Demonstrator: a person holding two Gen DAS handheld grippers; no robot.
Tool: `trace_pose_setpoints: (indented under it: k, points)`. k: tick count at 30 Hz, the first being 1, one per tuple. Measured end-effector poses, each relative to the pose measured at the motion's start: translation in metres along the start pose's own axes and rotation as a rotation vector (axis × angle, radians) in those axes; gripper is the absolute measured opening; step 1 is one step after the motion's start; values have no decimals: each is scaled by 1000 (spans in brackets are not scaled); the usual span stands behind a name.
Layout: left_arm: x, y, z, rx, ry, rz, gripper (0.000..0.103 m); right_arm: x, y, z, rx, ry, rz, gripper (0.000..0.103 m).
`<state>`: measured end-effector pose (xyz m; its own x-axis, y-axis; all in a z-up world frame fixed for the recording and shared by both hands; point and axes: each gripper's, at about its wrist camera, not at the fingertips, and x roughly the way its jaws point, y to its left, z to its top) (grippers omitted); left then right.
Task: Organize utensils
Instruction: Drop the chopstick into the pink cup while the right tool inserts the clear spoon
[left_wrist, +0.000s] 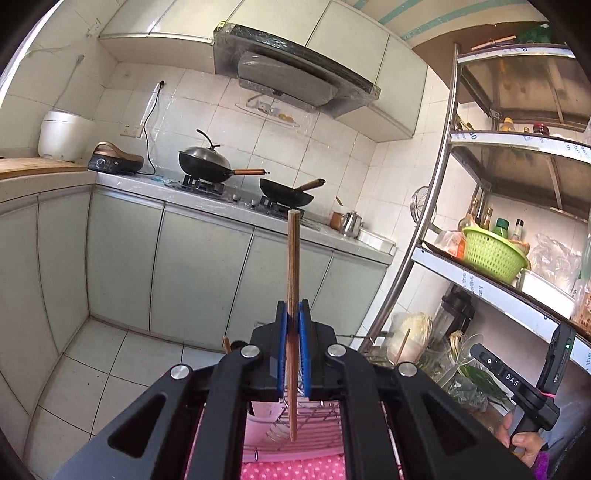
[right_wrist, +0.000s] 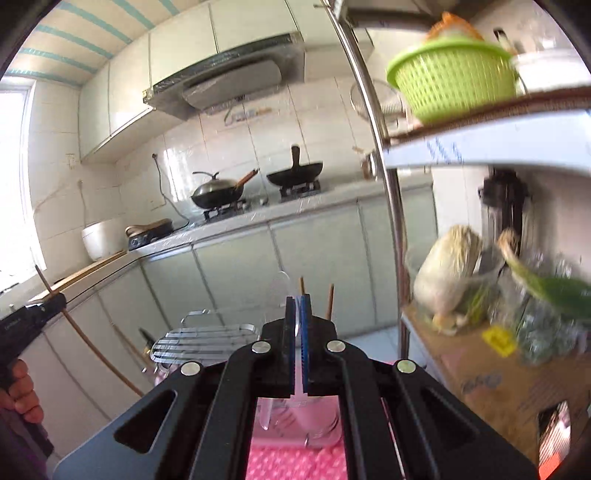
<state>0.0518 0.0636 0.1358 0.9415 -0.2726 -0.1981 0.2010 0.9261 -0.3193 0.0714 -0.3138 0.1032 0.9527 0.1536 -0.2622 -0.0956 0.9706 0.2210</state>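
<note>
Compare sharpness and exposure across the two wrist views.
Left wrist view: sharp, evenly lit, the chopstick crisp; fisheye bends the shelf post. Right wrist view: motion-blurred at right, the cabbage smeared, the window blown out white.

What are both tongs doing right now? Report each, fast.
Left tongs: closed on a wooden chopstick, held upright.
Right tongs: closed on a clear plastic spoon.
</note>
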Motion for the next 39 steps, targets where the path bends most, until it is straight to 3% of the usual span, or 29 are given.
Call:
trace_pose_setpoints:
  k: [7,15,18,30,39]
  points:
    - [25,2,13,17,-29,48,5,14,17,15,-128,-109,-95,3]
    - [61,0,-17,104,12,128,6,47,23,-10,-213,-61,-140,3]
    - [71,0,-30,116,47,126,6,51,25,-23,-223,-46,-133,3]
    - [93,22,-80,43,189,133,6,40,4,-65,-96,-2,-121,3]
    - [116,36,-82,9,220,138,6,74,-18,-69,-49,97,-136,3]
